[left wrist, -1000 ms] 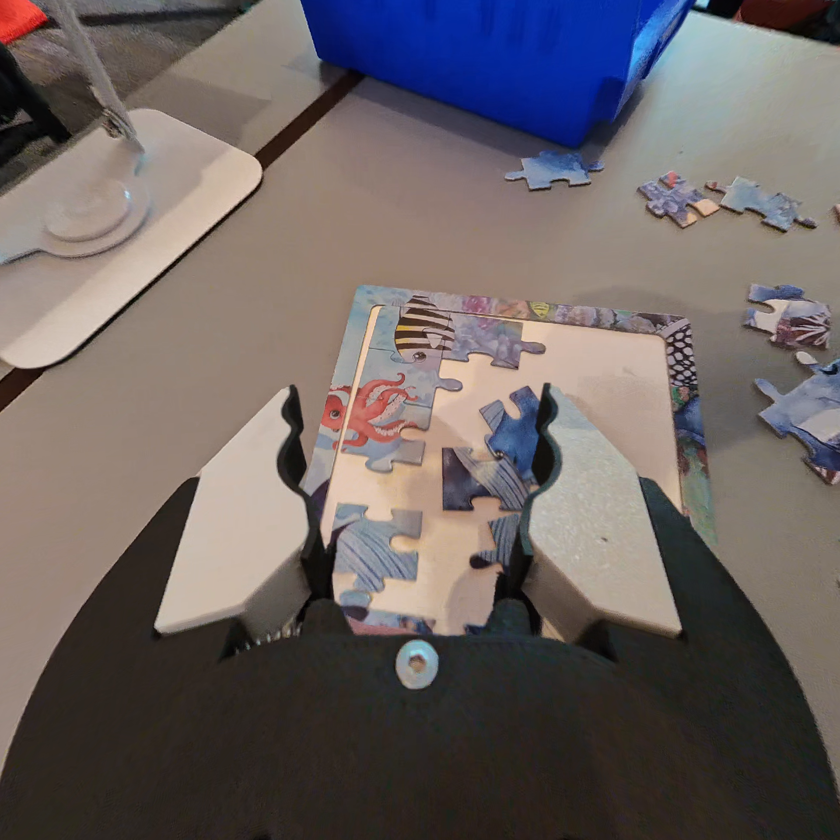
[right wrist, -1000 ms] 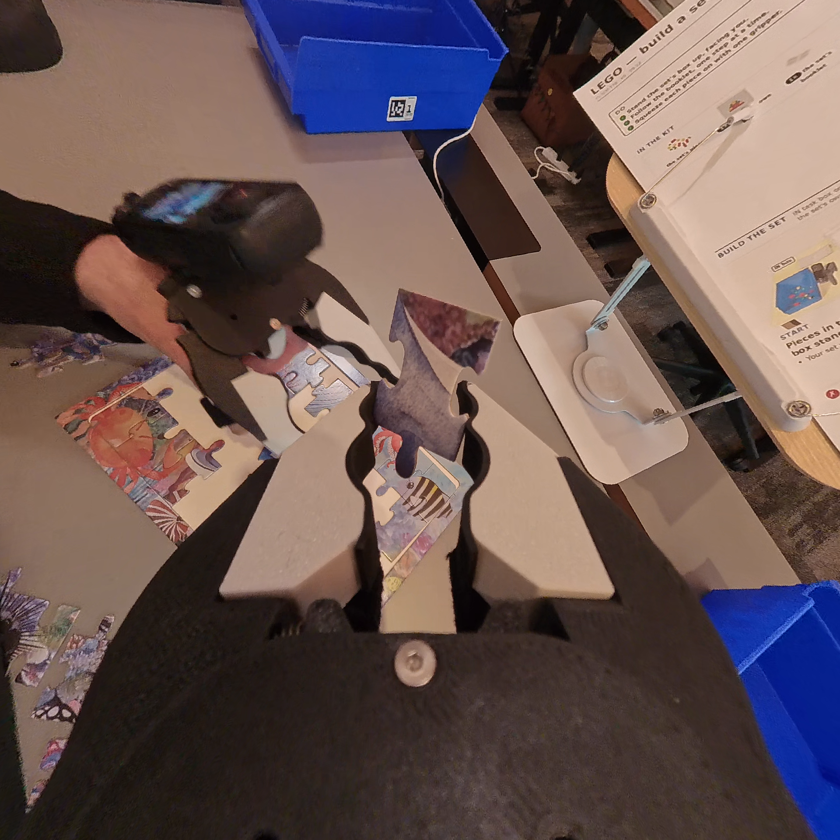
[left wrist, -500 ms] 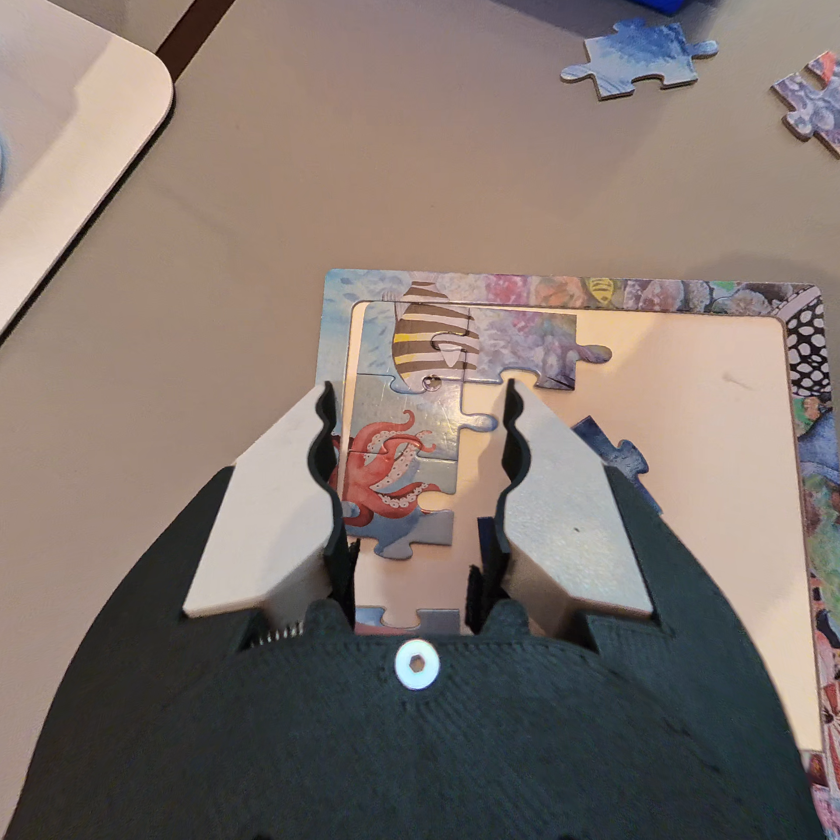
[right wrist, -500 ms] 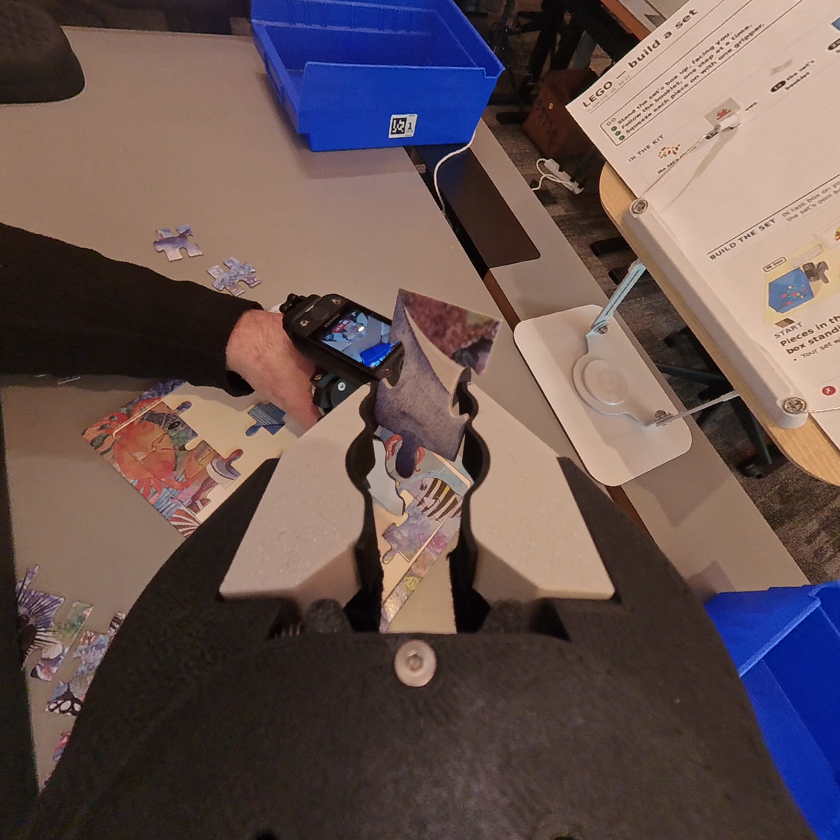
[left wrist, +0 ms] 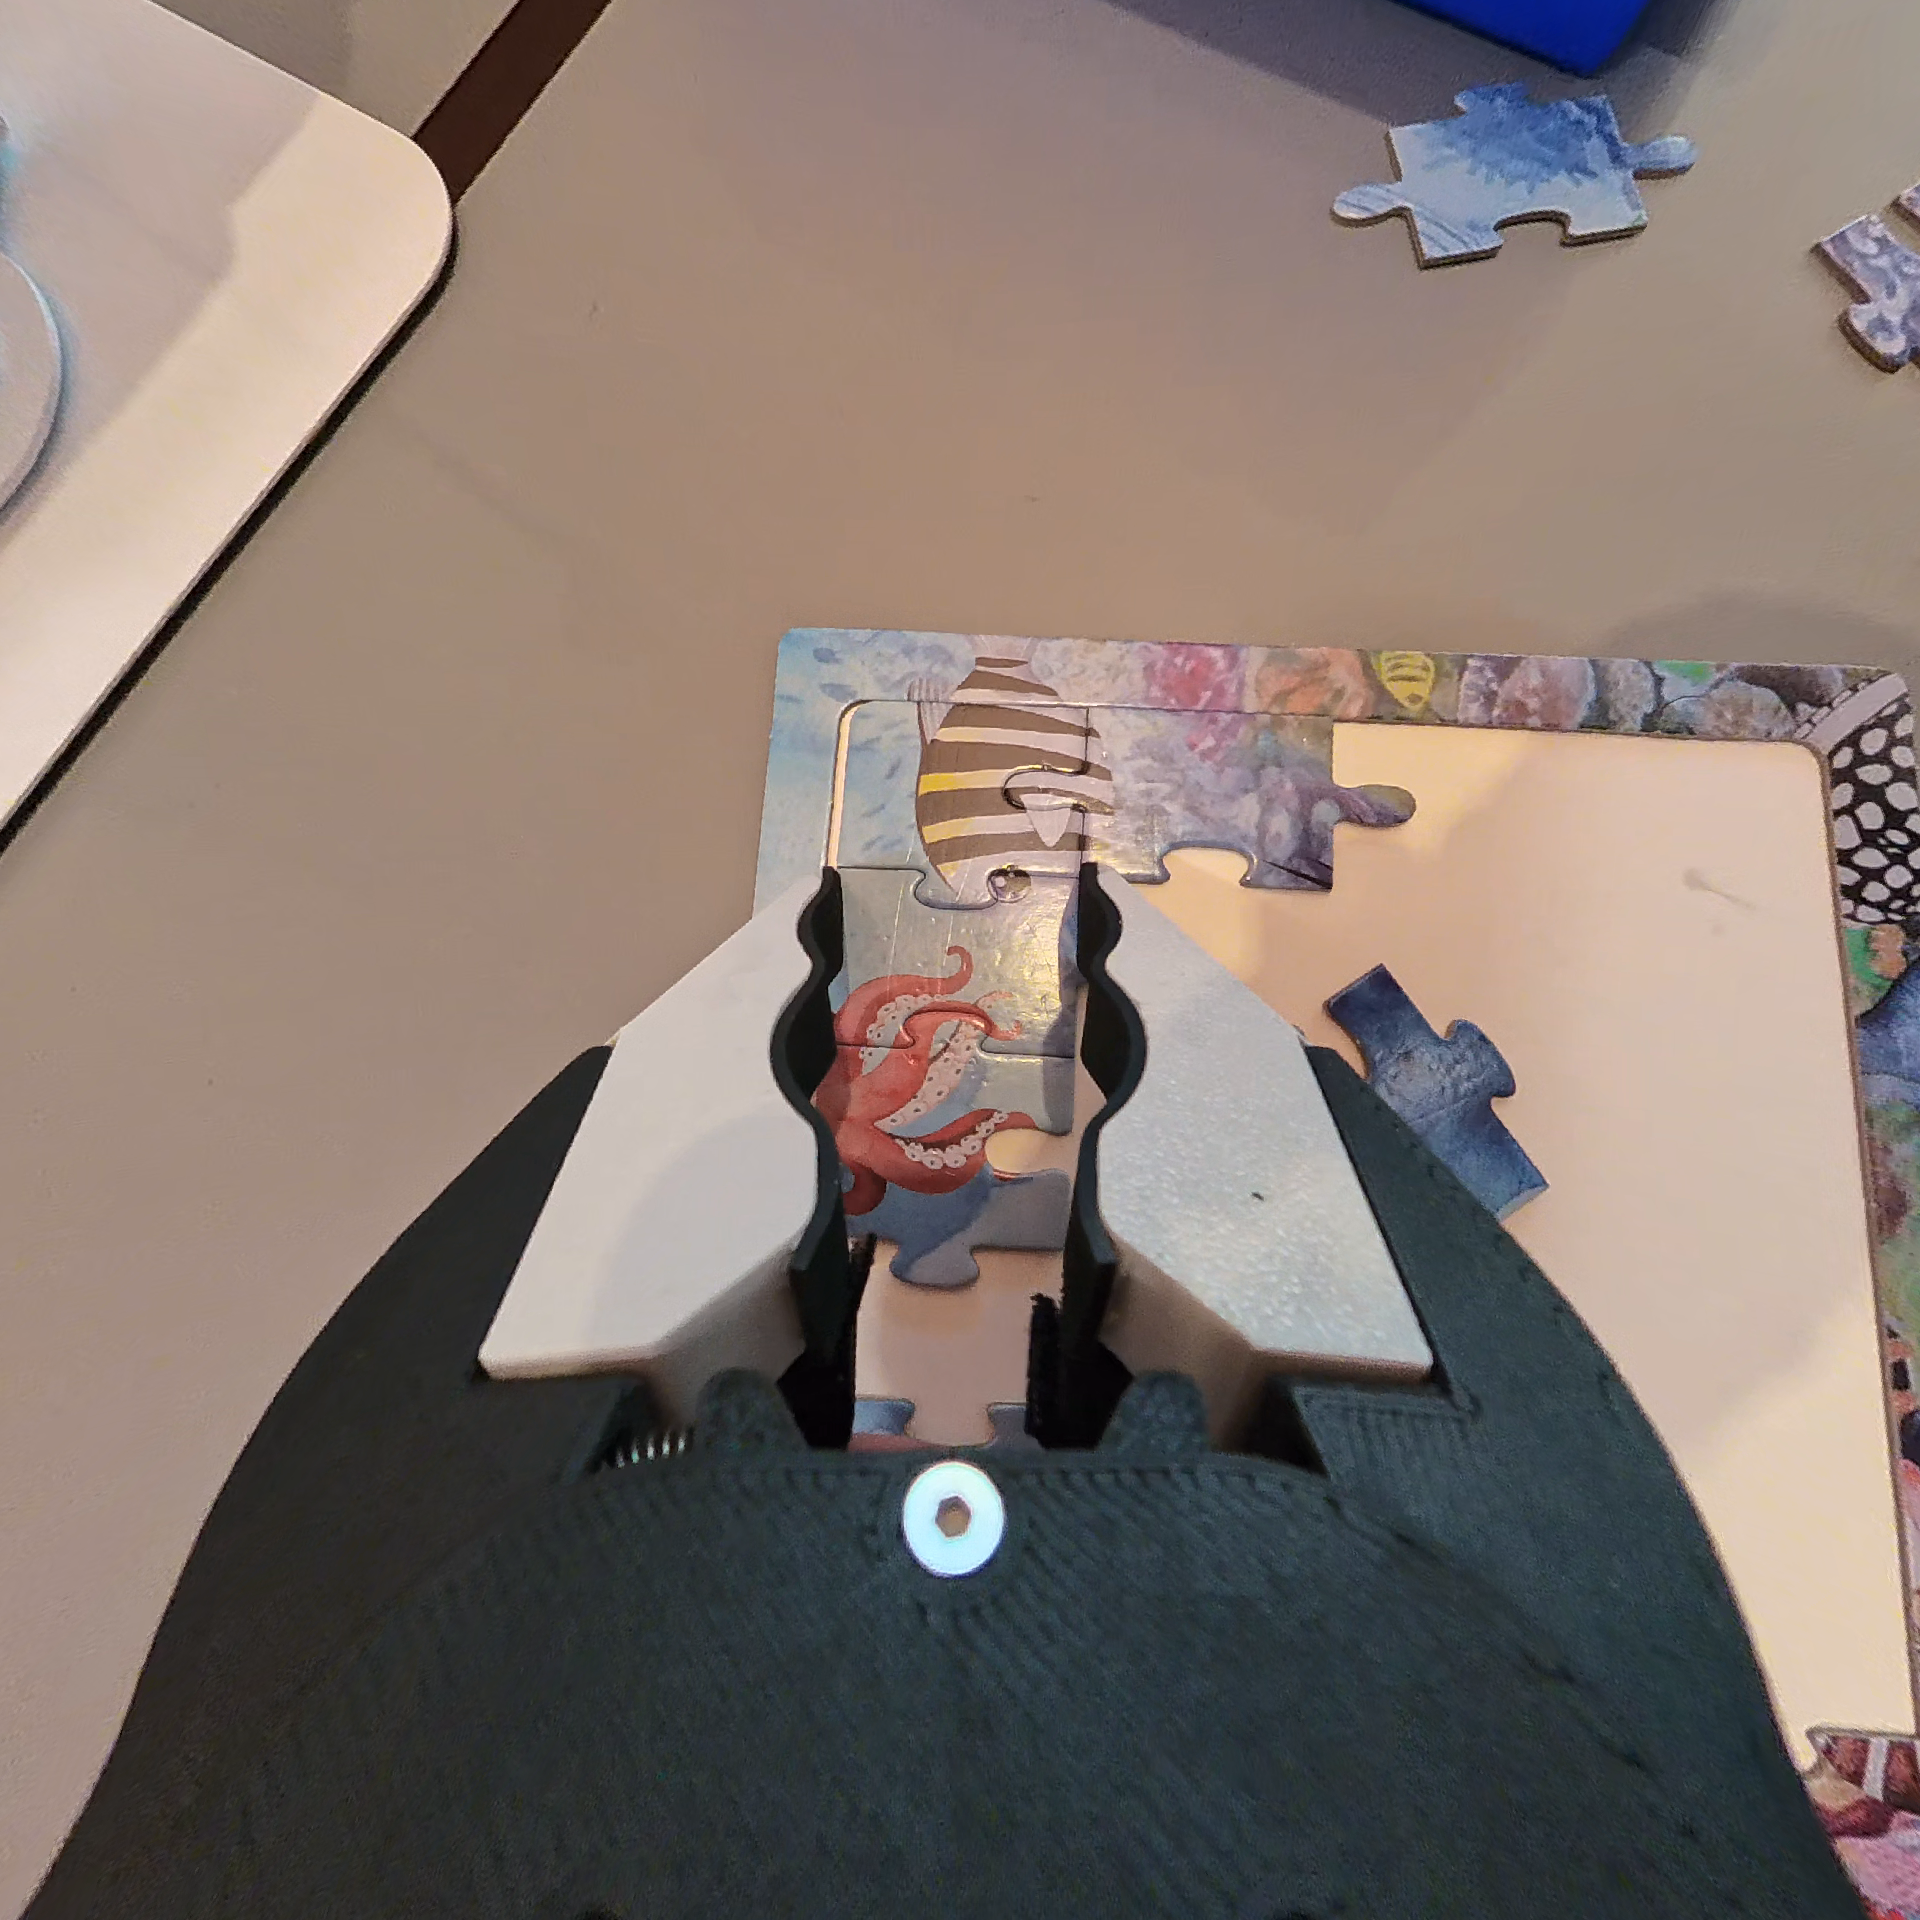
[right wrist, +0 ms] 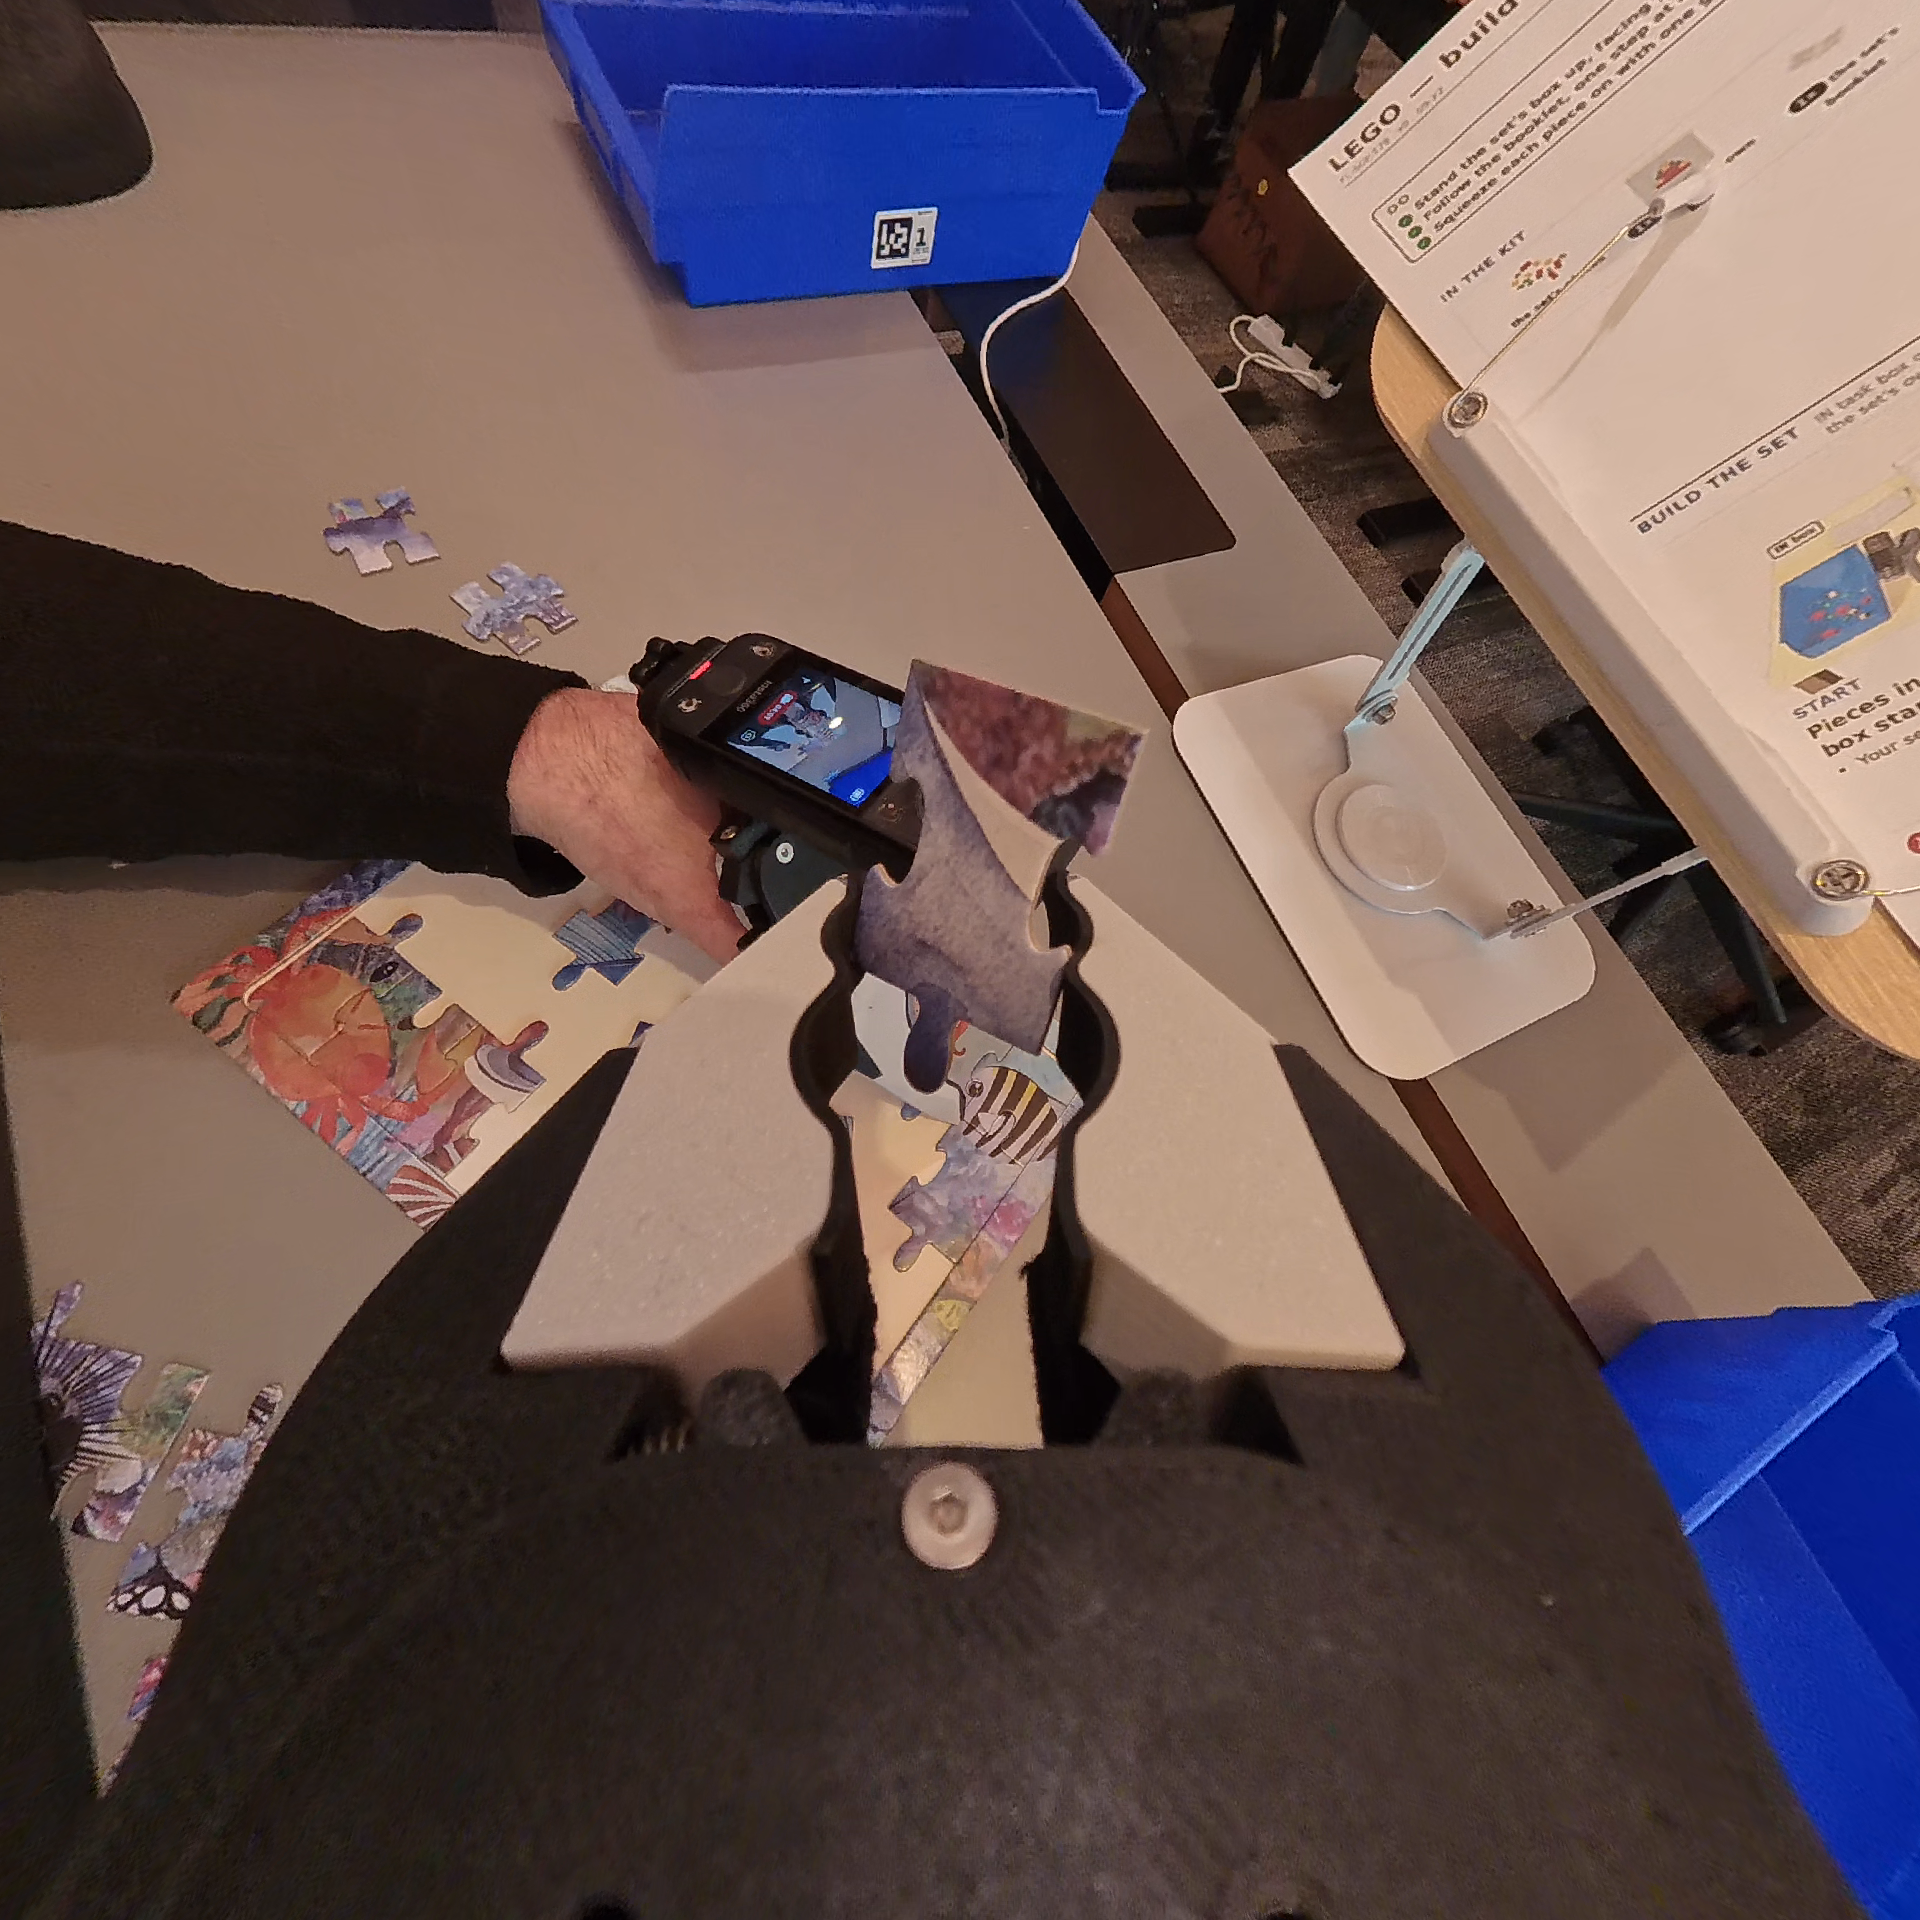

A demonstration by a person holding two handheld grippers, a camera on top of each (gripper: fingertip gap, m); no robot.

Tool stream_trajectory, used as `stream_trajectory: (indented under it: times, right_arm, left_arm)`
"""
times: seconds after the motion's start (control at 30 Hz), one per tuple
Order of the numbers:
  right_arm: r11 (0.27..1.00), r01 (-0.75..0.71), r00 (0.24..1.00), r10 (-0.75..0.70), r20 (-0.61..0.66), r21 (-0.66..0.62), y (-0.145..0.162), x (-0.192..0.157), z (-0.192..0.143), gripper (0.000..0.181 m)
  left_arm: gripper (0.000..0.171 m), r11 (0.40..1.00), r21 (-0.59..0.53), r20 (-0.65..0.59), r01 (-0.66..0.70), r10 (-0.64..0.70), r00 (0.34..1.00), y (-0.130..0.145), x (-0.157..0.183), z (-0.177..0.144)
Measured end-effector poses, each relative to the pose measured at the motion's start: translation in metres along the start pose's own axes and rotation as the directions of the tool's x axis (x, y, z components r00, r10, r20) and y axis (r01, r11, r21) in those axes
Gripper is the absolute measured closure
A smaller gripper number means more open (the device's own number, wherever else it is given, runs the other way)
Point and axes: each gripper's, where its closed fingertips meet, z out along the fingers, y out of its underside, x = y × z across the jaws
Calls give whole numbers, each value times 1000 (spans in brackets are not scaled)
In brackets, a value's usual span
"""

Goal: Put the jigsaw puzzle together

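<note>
1. The puzzle frame tray (left wrist: 1039, 665) lies flat on the grey worktop (left wrist: 935, 364), and only part of it is filled. Along its left side sit a striped-fish piece (left wrist: 997, 790), a purple coral piece (left wrist: 1236, 800) and octopus pieces (left wrist: 914, 1101); most of the pale backing is bare.
2. A dark blue piece (left wrist: 1434, 1091) lies loose inside the tray, not locked to any neighbour.
3. The left tongs (left wrist: 951, 883) hover low over the octopus pieces, parted and grasping nothing.
4. The right tongs (right wrist: 951, 914) are clenched on a purple-blue piece (right wrist: 966, 914), held upright above the tray and not yet placed.
5. By my judgement well over half of the work is left.
6. Only the right wrist view shows the crab section (right wrist: 332, 1029) filled at the tray's far end, the loose pieces (right wrist: 125, 1455) at the left edge, the person's hand (right wrist: 613, 800) and the blue bin (right wrist: 831, 156).
7. Only the left wrist view shows the placed joints up close and a light blue piece (left wrist: 1507, 171) lying apart.
</note>
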Motion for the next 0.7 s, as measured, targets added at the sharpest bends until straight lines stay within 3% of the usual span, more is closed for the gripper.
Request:
stream_trajectory:
  times: [0.27,0.7]
  right_arm:
    - [1000,1,1000,-1,1,4,-1,0,-1,147]
    - [1000,0,1000,0,3,2,0,-1,-1,148]
  left_arm:
    - [105,1000,2,7,-6,6,1000,-4,-6,-6]
    - [116,1000,-10,6,28,-27,1000,-2,-10,2]
